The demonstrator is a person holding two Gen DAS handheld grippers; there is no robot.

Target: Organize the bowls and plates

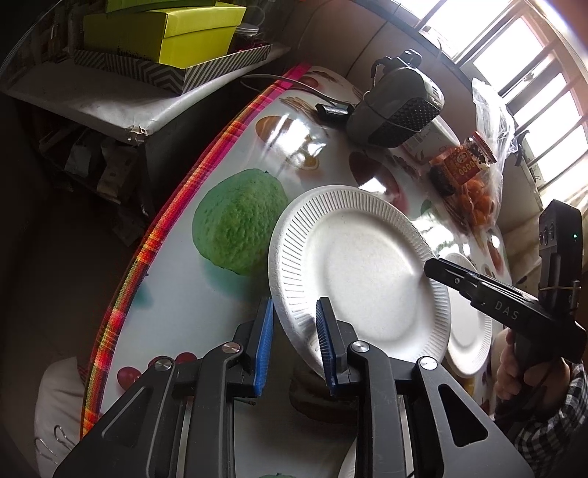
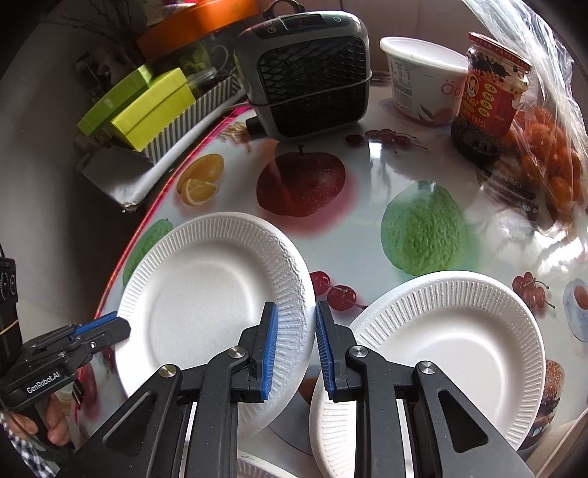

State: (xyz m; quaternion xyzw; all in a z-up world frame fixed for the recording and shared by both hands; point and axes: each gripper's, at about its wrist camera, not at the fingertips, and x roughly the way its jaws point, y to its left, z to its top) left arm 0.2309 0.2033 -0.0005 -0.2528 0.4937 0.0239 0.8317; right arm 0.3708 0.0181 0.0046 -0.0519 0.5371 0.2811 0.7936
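A white ribbed paper plate (image 1: 360,264) is tilted up off the table, its near rim between the blue pads of my left gripper (image 1: 294,342), whose jaws stand apart around the rim. The same plate (image 2: 205,305) shows in the right wrist view, with its right rim between the pads of my right gripper (image 2: 296,349), also apart. The left gripper (image 2: 99,327) touches its left edge there. The right gripper (image 1: 441,268) reaches the plate's far rim in the left view. A second white plate (image 2: 452,349) lies flat on the table to the right; it also shows in the left wrist view (image 1: 466,331).
The round table (image 2: 367,235) has a glossy fruit-print cover. At the back stand a grey heater (image 2: 305,70), a white tub (image 2: 422,81), a red-labelled jar (image 2: 488,99) and a bag of oranges (image 2: 551,161). Green boxes (image 1: 165,33) sit on a side shelf. Another plate rim (image 2: 257,467) shows at the bottom.
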